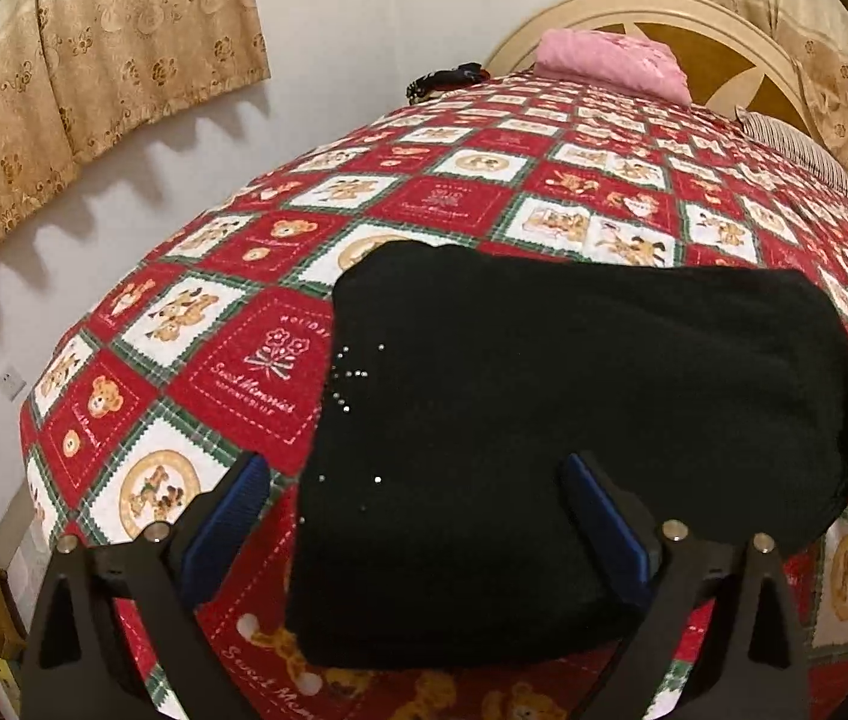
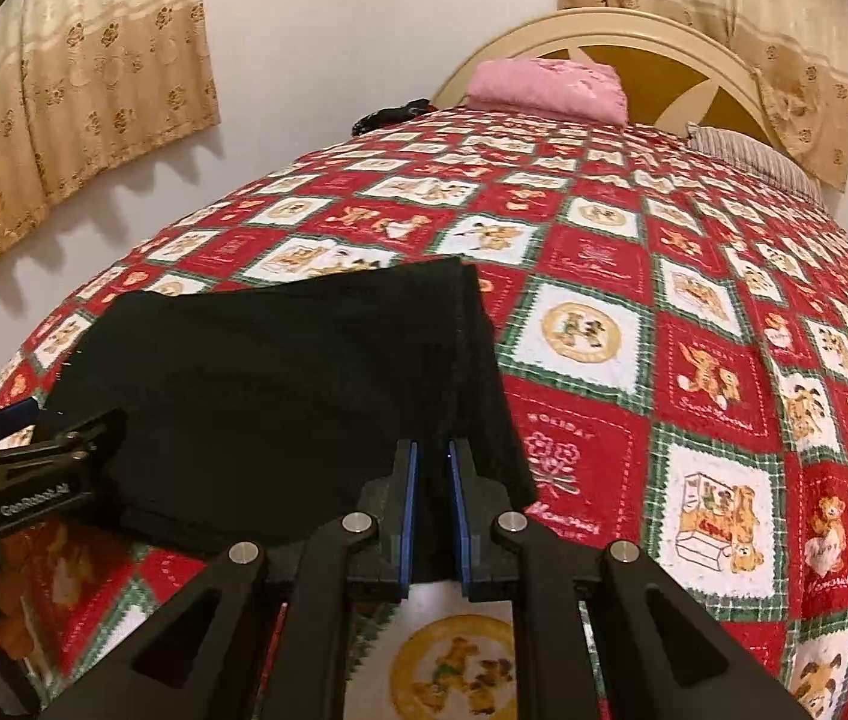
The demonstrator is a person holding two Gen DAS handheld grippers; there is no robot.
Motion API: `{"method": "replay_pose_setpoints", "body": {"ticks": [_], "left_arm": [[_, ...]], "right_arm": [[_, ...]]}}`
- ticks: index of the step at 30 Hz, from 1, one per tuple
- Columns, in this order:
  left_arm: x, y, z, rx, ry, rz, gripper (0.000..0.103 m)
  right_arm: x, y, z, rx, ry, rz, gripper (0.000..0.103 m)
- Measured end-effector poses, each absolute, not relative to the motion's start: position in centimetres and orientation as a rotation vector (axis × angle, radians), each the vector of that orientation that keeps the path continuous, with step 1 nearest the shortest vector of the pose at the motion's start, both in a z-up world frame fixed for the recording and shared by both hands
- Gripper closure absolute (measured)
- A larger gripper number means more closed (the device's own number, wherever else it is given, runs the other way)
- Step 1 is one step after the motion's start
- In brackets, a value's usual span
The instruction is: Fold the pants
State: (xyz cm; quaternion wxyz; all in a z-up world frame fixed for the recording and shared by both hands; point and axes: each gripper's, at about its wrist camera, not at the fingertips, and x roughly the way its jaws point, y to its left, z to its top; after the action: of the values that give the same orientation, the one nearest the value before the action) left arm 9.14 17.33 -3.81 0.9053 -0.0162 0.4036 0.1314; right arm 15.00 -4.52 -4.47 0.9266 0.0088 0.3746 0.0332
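Black pants (image 1: 574, 420), folded into a thick rectangular bundle, lie on a bed covered with a red, white and green patchwork bedspread (image 1: 436, 198) printed with teddy bears. In the left wrist view the left gripper (image 1: 417, 516) has its blue-padded fingers (image 1: 225, 516) spread wide over the near edge of the bundle; the left pad sits over the bedspread beside the cloth, the right one over the cloth, and neither visibly presses it. In the right wrist view the right gripper (image 2: 431, 510) has its fingers drawn nearly together, pinching a narrow strip of black fabric at the bundle's near right corner, close to its stitched edge. A folded pink cloth (image 1: 610, 60) rests at the far end of the bed against a cream and tan wooden headboard (image 1: 718, 54), with a striped pillow (image 1: 796, 150) to its right. Beige floral curtains (image 1: 93, 60) hang on the white wall.
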Motion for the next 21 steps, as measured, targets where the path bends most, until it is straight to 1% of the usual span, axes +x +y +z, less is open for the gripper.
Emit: {"method": "replay_pose_setpoints", "body": {"ticks": [7,13,21], "left_arm": [[8.8,17.6,-4.4,-0.070,0.821,0.268,0.000],[8.8,17.2,-4.3,-0.042,0.820,0.275,0.000],[8.0,17.1,-4.2,-0.046,0.821,0.272,0.000]], "right_arm": [[15.1,-4.3,-4.9,-0.067,0.788,0.041,0.092],[14.3,-4.0,-4.7,-0.119,0.796,0.011,0.092],[11.7,-5.3,-4.2,-0.039,0.835,0.002,0.092]]}}
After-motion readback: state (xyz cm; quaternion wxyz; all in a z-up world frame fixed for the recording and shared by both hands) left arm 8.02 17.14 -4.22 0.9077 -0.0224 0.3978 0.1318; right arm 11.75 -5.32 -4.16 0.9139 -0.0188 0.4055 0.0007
